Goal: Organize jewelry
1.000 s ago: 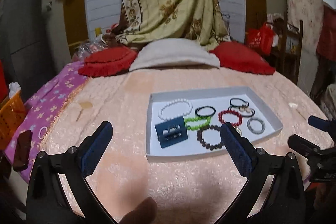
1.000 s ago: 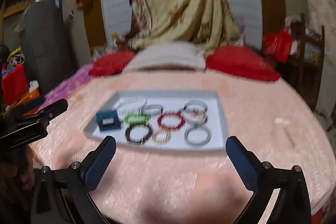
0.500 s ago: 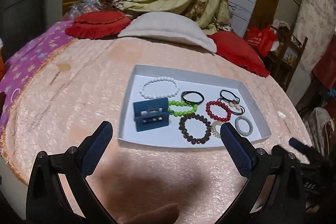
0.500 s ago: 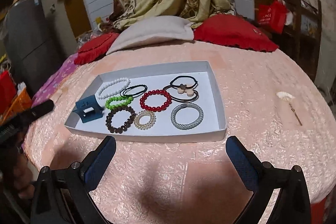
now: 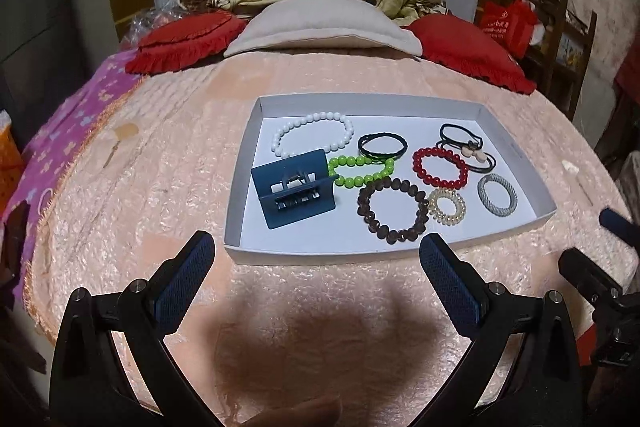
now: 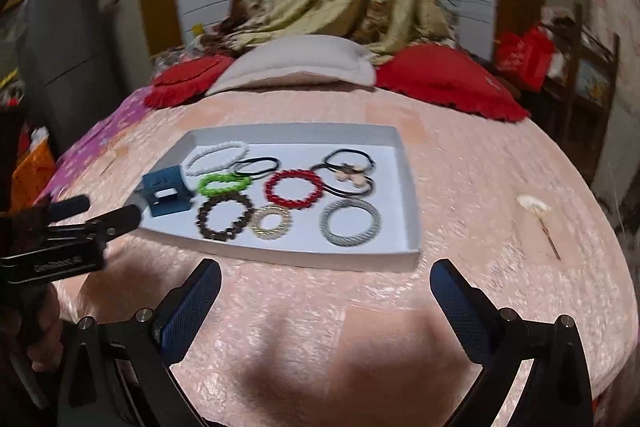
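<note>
The jewelry all lies inside the shallow white tray (image 5: 516,163) on the peach bedspread (image 5: 172,163); within the tray, the white bead bracelet (image 5: 312,135) sits at about 11 o'clock, the blue claw clip (image 5: 294,189) at 8 o'clock, overlapping the green bead bracelet (image 5: 360,171) near the centre; the black band (image 5: 382,146) is at 12, the red bead bracelet (image 5: 440,166) at 2, the black ties with heart charms (image 5: 468,147) at 1, the brown bead bracelet (image 5: 394,209) at 6, the coiled amber tie (image 5: 447,205) at 5, the grey woven ring (image 5: 497,195) at 4; every piece being in the tray fits either a finished gathering or a sorting yet to come, and which it is cannot be told; the left gripper (image 5: 316,265) hovers short of the tray's near wall, jaws wide apart and empty; the right gripper (image 6: 326,283) likewise, jaws spread, holding nothing; pillows (image 5: 320,23) lie beyond at 12 o'clock; any pick would call for closing on one thin loop without dragging its neighbours
</note>
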`<state>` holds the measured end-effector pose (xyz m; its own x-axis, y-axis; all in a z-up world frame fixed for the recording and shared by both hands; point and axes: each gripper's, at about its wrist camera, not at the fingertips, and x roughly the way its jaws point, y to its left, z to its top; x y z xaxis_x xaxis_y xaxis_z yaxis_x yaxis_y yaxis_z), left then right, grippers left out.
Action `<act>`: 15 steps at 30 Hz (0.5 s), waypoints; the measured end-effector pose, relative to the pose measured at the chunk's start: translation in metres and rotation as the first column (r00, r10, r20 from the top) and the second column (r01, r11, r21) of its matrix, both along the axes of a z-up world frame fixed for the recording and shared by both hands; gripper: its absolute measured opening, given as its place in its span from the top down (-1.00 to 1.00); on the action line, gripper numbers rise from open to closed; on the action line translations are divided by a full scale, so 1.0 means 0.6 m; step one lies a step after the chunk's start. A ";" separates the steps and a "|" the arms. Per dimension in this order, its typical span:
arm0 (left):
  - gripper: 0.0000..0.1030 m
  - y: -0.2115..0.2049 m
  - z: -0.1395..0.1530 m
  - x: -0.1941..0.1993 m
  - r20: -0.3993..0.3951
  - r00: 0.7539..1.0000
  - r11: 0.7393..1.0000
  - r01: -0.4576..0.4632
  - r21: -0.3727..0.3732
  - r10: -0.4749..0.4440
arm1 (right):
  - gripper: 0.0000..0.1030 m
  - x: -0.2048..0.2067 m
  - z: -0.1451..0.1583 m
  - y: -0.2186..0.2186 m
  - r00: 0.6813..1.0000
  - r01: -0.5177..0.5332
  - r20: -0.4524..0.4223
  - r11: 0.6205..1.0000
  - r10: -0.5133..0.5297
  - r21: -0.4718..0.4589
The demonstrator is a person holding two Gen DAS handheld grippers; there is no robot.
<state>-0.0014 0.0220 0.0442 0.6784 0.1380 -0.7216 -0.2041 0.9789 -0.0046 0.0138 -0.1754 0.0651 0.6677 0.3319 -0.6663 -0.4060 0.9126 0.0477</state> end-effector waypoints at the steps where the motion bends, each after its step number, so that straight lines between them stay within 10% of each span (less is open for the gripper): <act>1: -0.99 -0.001 -0.001 0.001 -0.003 1.000 1.000 0.005 0.002 -0.005 | -0.98 0.003 0.000 0.003 1.000 -0.011 0.004 1.000 0.011 -0.006; 15: -0.99 -0.002 -0.004 0.005 -0.017 1.000 1.000 0.019 -0.015 -0.019 | -0.98 0.024 -0.018 0.014 0.999 -0.037 -0.015 0.999 0.036 -0.029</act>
<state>0.0018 0.0209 0.0417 0.6685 0.1143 -0.7349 -0.1858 0.9824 -0.0163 0.0282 -0.1673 0.0541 0.6457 0.3364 -0.6855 -0.4385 0.8983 0.0278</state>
